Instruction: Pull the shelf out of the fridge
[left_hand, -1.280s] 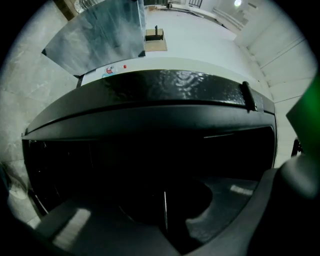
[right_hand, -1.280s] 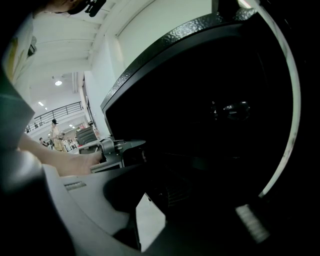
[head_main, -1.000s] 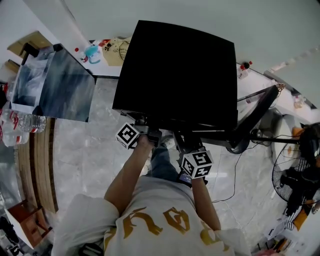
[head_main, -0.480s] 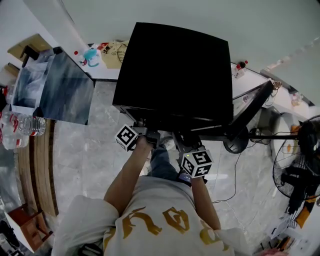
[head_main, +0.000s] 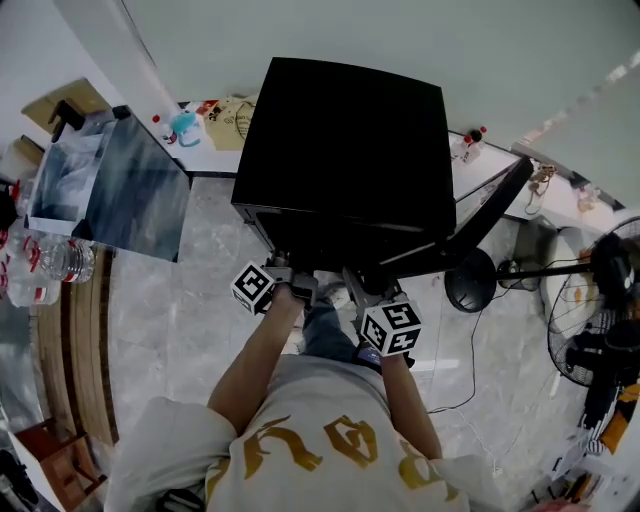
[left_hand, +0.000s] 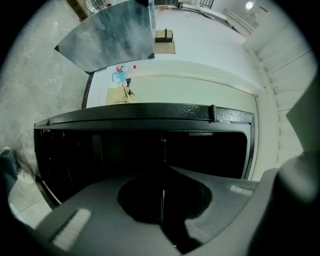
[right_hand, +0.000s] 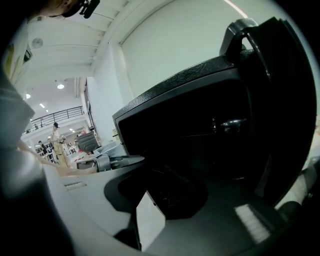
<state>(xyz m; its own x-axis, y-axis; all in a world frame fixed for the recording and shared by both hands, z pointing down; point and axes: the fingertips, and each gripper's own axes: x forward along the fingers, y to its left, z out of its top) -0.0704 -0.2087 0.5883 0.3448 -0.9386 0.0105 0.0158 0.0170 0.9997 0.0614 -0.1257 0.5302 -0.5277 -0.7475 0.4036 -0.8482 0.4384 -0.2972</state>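
The black fridge (head_main: 350, 150) stands in front of me with its door (head_main: 490, 215) swung open to the right. Its inside (left_hand: 150, 150) is dark, and I cannot make out the shelf in any view. My left gripper (head_main: 284, 264) is just outside the open front at the left. In the left gripper view its jaws (left_hand: 162, 196) meet in a thin seam with nothing seen between them. My right gripper (head_main: 360, 288) is beside it at the right. Its jaws (right_hand: 147, 200) stand slightly apart and show a pale inner face. They hold nothing.
A grey-fronted box (head_main: 130, 185) and water bottles (head_main: 50, 262) are at the left. A white counter (head_main: 215, 115) with small items runs behind the fridge. A fan (head_main: 600, 300), a round stand base (head_main: 472, 280) and a floor cable (head_main: 470, 385) are at the right.
The head view has shifted a little. Both grippers stay at the fridge's open front, slightly lower in the picture. Nothing was taken hold of or let go.
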